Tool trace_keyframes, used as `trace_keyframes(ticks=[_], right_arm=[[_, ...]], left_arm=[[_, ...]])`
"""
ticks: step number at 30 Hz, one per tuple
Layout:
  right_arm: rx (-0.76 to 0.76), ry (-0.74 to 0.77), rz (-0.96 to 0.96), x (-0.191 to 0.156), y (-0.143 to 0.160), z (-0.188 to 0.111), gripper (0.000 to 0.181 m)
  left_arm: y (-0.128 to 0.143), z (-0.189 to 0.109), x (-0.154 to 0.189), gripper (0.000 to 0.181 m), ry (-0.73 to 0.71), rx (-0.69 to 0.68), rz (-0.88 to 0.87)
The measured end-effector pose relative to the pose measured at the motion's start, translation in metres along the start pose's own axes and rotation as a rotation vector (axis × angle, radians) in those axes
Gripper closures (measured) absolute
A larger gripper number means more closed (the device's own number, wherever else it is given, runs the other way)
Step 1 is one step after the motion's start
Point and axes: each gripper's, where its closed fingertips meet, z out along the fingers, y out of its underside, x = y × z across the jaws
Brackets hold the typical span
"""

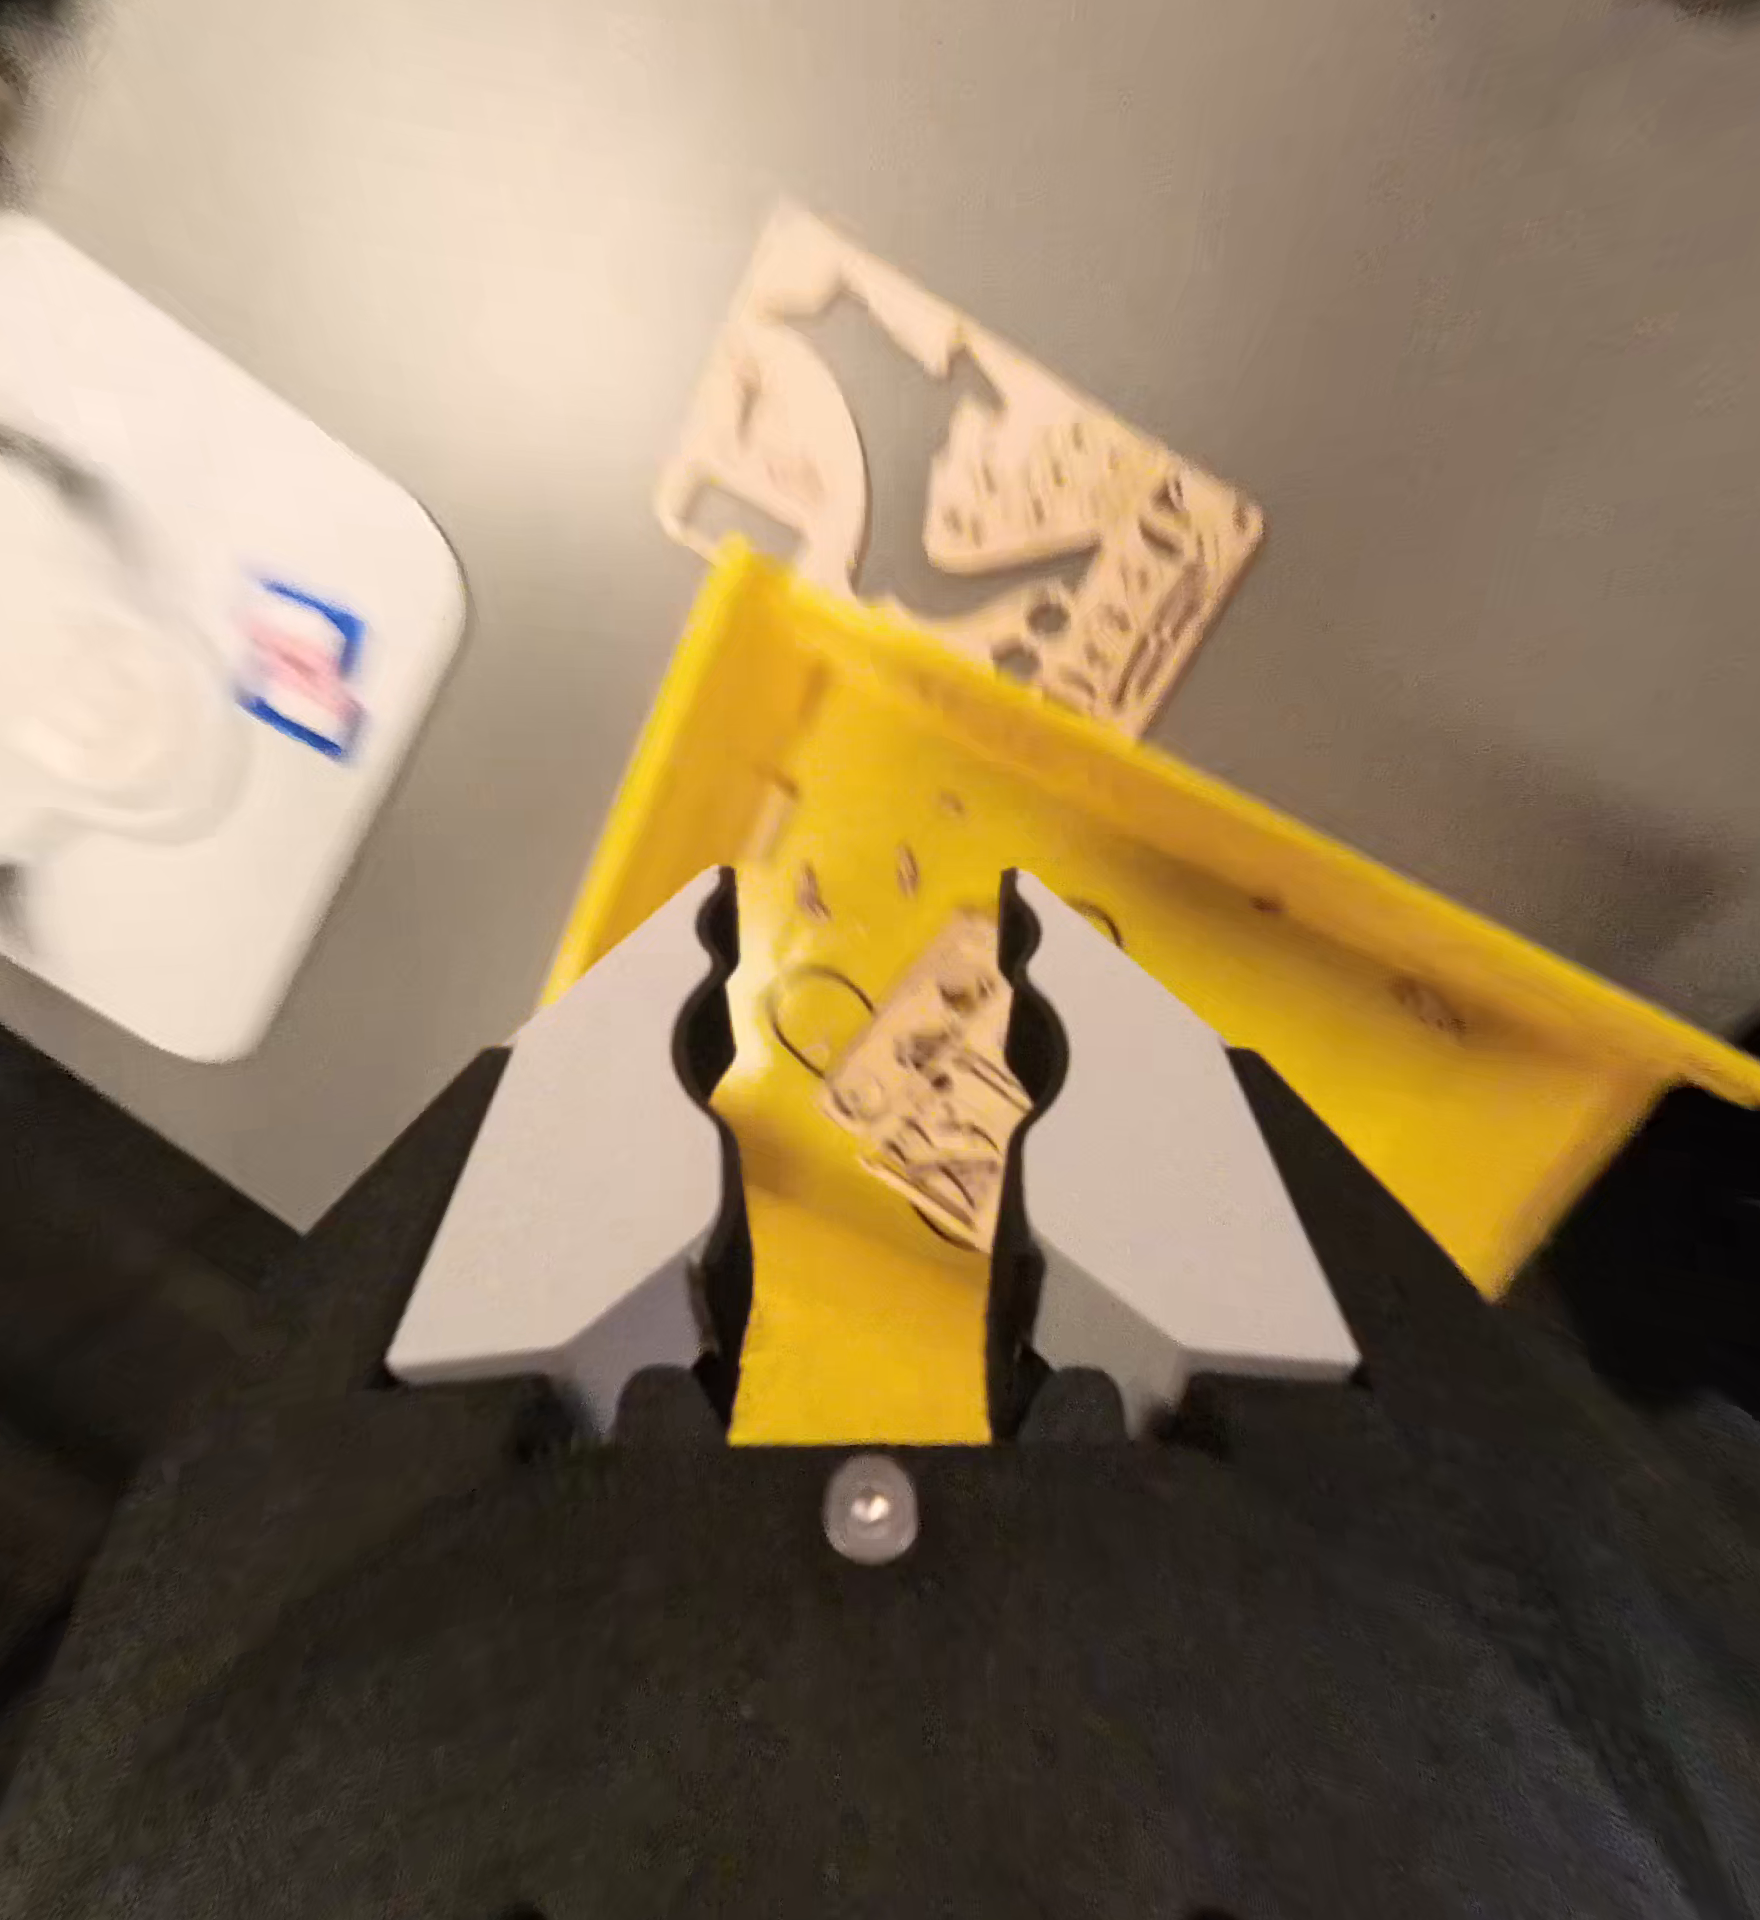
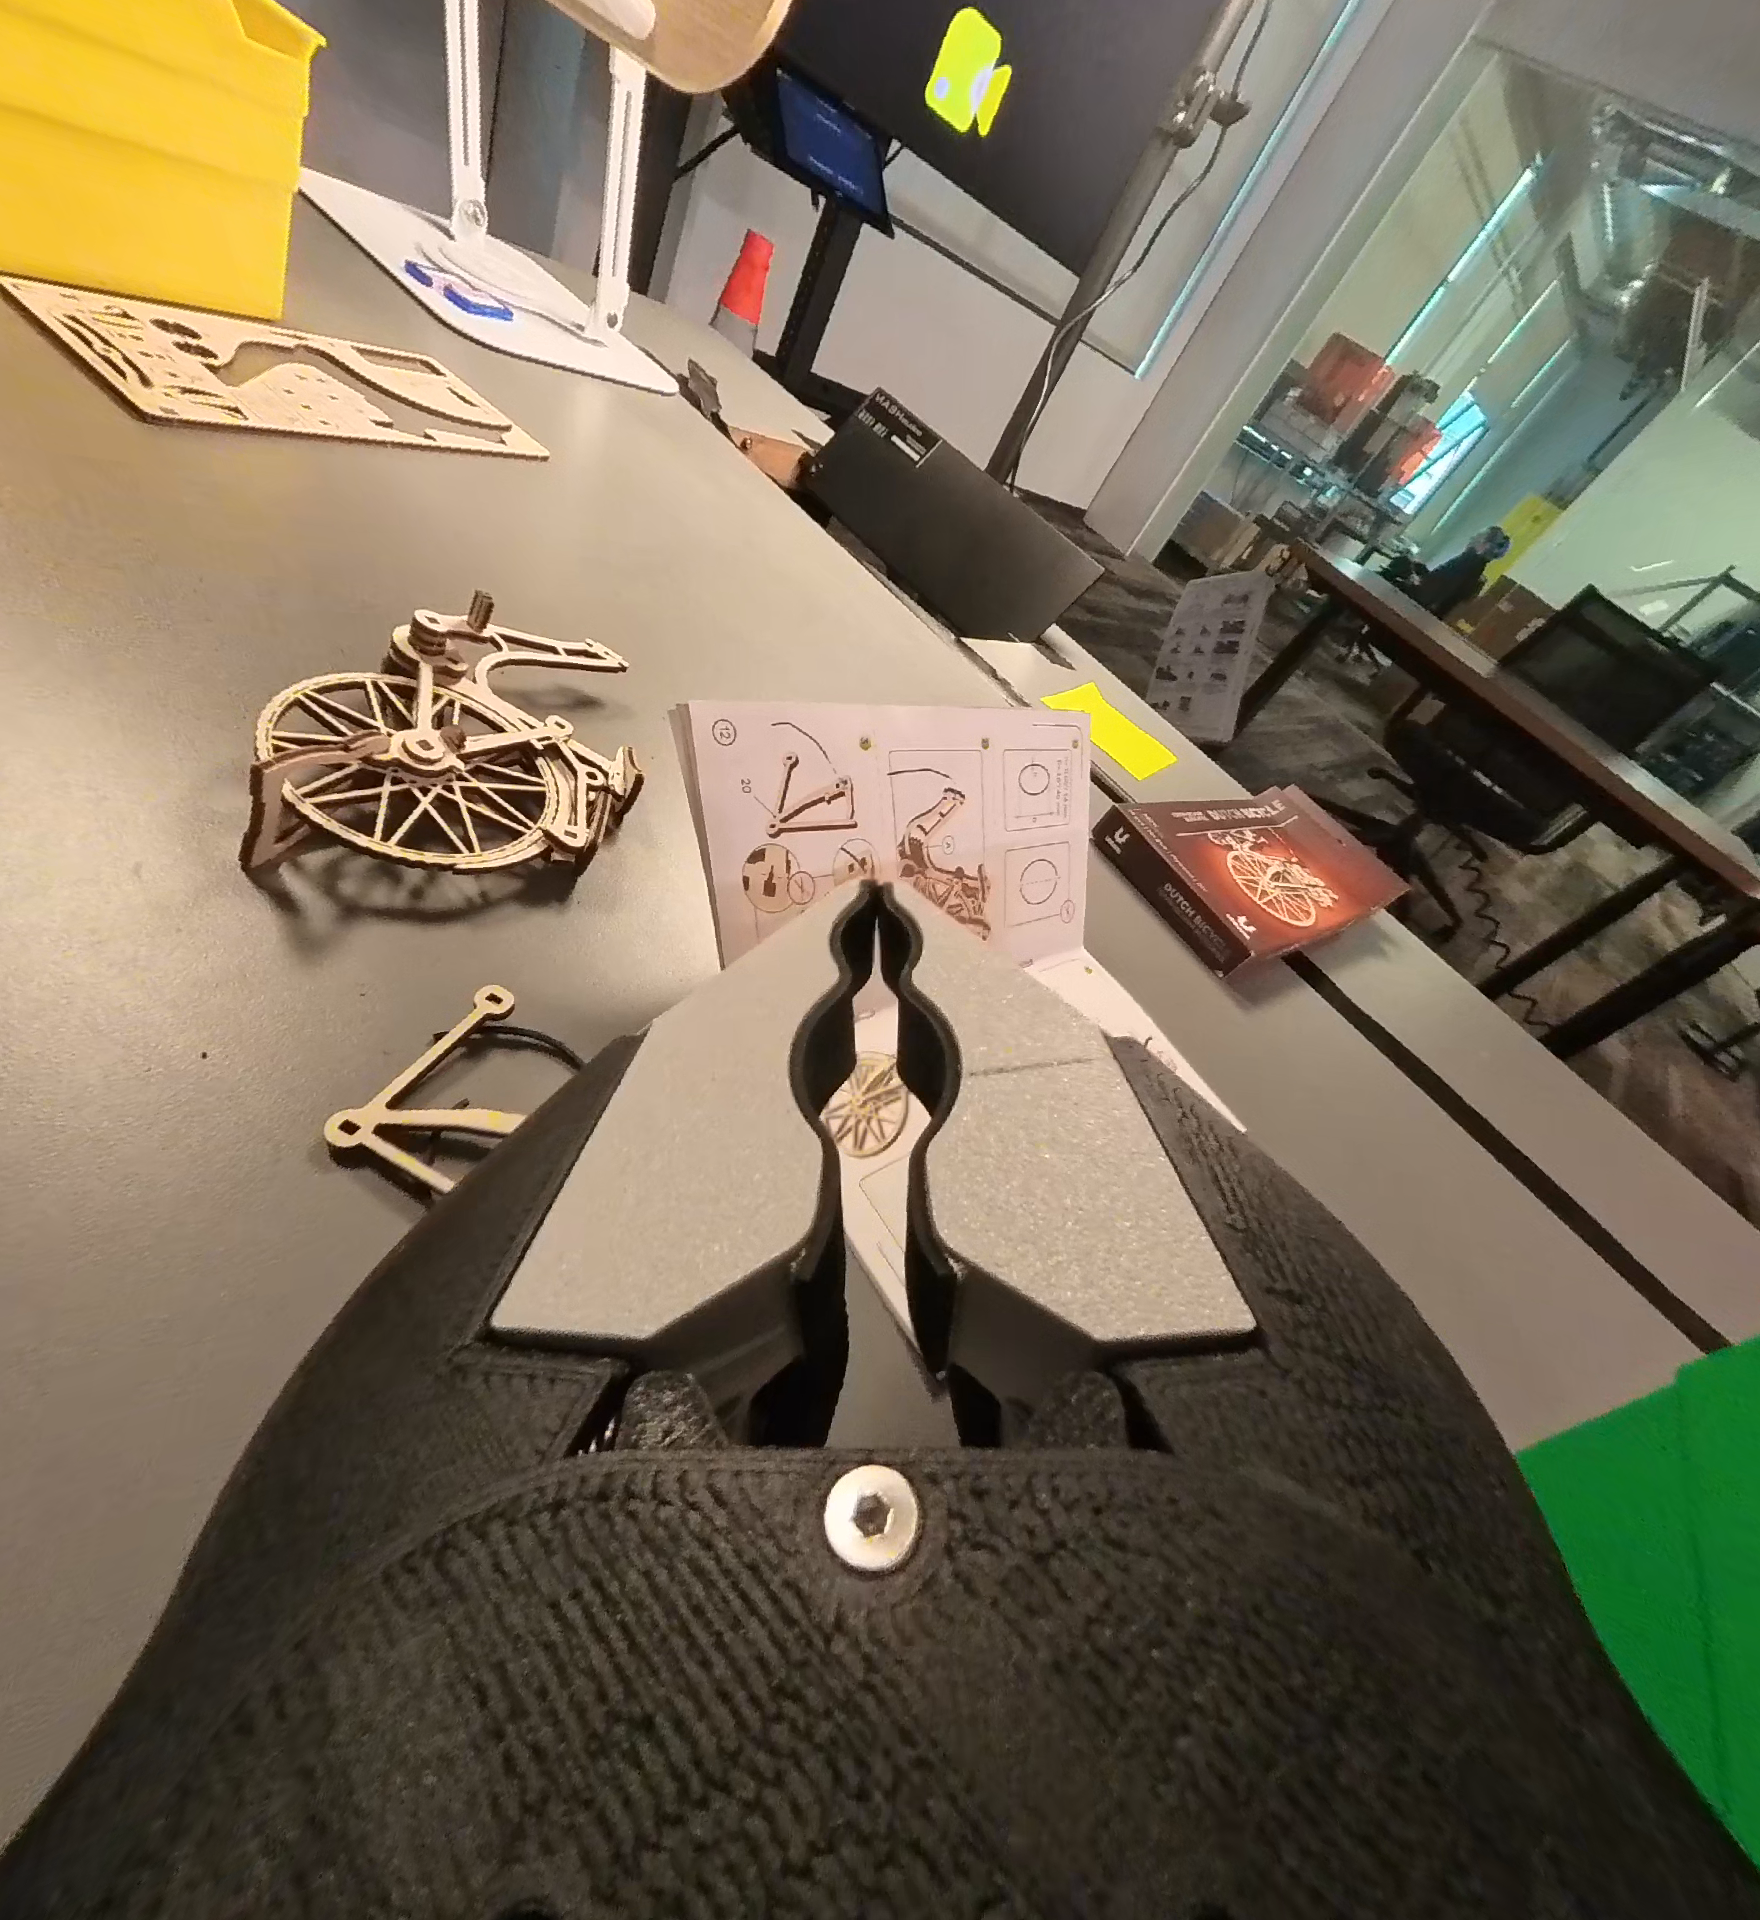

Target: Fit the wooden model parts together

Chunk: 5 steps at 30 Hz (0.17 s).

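Note:
In the left wrist view, which is blurred, my left gripper [image 1: 865, 878] is open above a yellow bin [image 1: 1167, 831]. A small wooden part sheet [image 1: 933, 1081] lies in the bin between the fingers, close to the right one. A larger punched-out wooden sheet [image 1: 969, 468] lies on the table beyond the bin. In the right wrist view my right gripper [image 2: 876, 888] is shut and holds nothing I can see, low over the grey table [image 2: 76, 1039]. A partly built wooden wheel model [image 2: 429, 758] stands ahead to the left. A loose wooden fork part [image 2: 419, 1101] lies next to the gripper's left side.
An open instruction booklet [image 2: 886, 800] lies just ahead of the right gripper, with the dark kit box [image 2: 1260, 883] to its right. A wooden sheet [image 2: 263, 384], the yellow bin [image 2: 107, 135] and a white stand base [image 2: 502, 281] are at the far left. A green object [image 2: 1686, 1558] is at the bottom right. The gap from one gripper's tips to the other's is roughly 45 cm.

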Motion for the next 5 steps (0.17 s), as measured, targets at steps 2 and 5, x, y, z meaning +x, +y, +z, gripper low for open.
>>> trace_keyframes(ticks=[2,5], right_arm=[[0.0,-0.002,0.006,0.0,0.0,0.001,0.181],[-0.001,-0.005,0.009,0.0,0.0,0.0,0.181]], left_arm=[[-0.033,0.003,-0.004,0.138,-0.109,0.031,0.096],[-0.062,0.04,-0.004,0.14,-0.196,-0.099,0.295]])
